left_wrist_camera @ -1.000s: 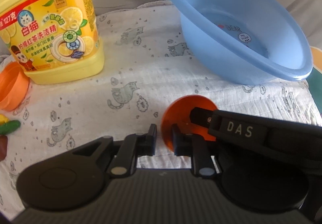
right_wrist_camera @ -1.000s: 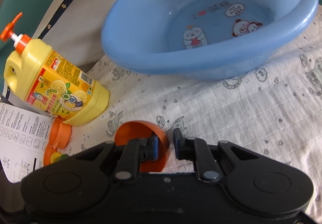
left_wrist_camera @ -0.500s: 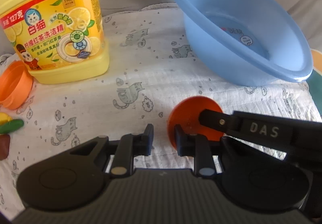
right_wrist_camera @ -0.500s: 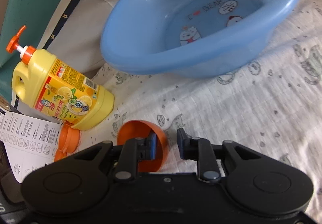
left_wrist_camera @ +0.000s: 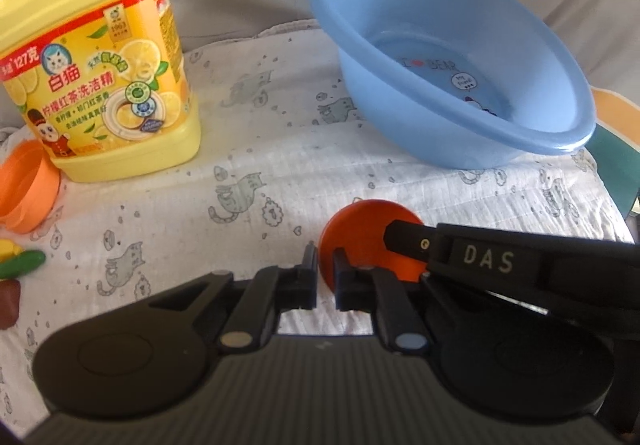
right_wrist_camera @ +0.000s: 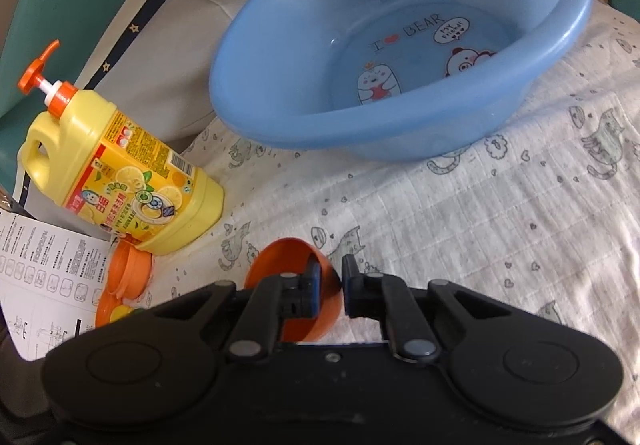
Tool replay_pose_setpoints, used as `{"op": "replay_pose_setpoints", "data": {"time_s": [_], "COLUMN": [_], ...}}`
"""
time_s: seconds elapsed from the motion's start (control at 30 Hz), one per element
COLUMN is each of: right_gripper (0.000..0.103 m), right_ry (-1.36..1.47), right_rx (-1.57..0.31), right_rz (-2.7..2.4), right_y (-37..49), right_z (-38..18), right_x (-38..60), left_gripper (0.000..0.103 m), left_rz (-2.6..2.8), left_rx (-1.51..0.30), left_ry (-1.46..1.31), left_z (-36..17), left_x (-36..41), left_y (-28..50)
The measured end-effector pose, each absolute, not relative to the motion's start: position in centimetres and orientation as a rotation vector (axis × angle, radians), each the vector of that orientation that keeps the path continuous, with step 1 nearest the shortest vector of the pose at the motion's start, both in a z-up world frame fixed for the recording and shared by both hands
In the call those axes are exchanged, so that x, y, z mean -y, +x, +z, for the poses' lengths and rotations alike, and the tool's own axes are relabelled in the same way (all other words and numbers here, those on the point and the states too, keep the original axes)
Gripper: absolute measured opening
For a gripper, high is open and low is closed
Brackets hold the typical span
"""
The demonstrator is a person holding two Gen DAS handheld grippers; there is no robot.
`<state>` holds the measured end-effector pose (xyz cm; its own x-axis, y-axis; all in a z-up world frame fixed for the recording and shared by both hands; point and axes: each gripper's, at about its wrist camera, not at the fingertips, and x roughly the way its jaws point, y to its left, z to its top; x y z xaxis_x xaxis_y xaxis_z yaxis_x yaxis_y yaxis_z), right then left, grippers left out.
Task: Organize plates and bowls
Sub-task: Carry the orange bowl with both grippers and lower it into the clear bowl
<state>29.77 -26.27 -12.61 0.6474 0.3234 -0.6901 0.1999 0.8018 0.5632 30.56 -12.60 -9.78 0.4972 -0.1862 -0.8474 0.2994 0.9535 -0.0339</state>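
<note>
Left wrist view: left gripper (left_wrist_camera: 325, 279) narrowly parted, rim of the small orange bowl (left_wrist_camera: 360, 245) caught between its fingers; right gripper's finger (left_wrist_camera: 404, 239) reaching across that bowl. Blue basin (left_wrist_camera: 532, 141) beyond on the cat-print cloth (left_wrist_camera: 260, 149).

Right wrist view: right gripper (right_wrist_camera: 331, 285) pinching the bowl's wall (right_wrist_camera: 280, 257), one finger inside, one outside. Only here: pump top of the yellow detergent bottle (right_wrist_camera: 120, 173), printed sheet (right_wrist_camera: 36, 277).

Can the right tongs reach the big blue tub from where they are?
Probably yes. Only cat-print cloth lies between the right tongs and the blue tub ahead. But they grip the orange bowl, and the left tongs seem to pinch it too, so those may need to let go first.
</note>
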Motion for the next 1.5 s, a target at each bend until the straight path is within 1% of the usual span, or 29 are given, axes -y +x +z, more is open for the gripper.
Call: {"op": "replay_pose_setpoints", "data": {"time_s": [0.33,0.53,0.8,1.17,1.5], "right_gripper": [0.011,0.011,0.011,0.011,0.011], "right_ry": [0.660,0.665,0.619,0.527,0.429], "right_rx": [-0.876,-0.873,-0.885,-0.932,-0.989], "right_rz": [0.101,0.147,0.196,0.276,0.319], "right_y": [26.1,22.6,17.3,10.6,6.9], "right_z": [-9.9,-7.7,-5.4,-4.1,-4.3], "right_x": [25.1,22.9,18.6,13.1,8.5], "left_gripper": [0.007,0.009,0.009,0.009,0.009], "left_rz": [-0.288,-0.262,-0.234,-0.220,-0.210], "left_rx": [-1.004,-0.992,-0.983,-0.965,-0.986], "left_ry": [0.090,0.059,0.002,-0.043,-0.090], "left_z": [-6.3,-3.7,-1.8,-1.2,-2.5], "left_x": [10.2,6.7,1.5,-4.8,-8.9], "left_y": [26.9,23.0,16.8,8.4,4.3]}}
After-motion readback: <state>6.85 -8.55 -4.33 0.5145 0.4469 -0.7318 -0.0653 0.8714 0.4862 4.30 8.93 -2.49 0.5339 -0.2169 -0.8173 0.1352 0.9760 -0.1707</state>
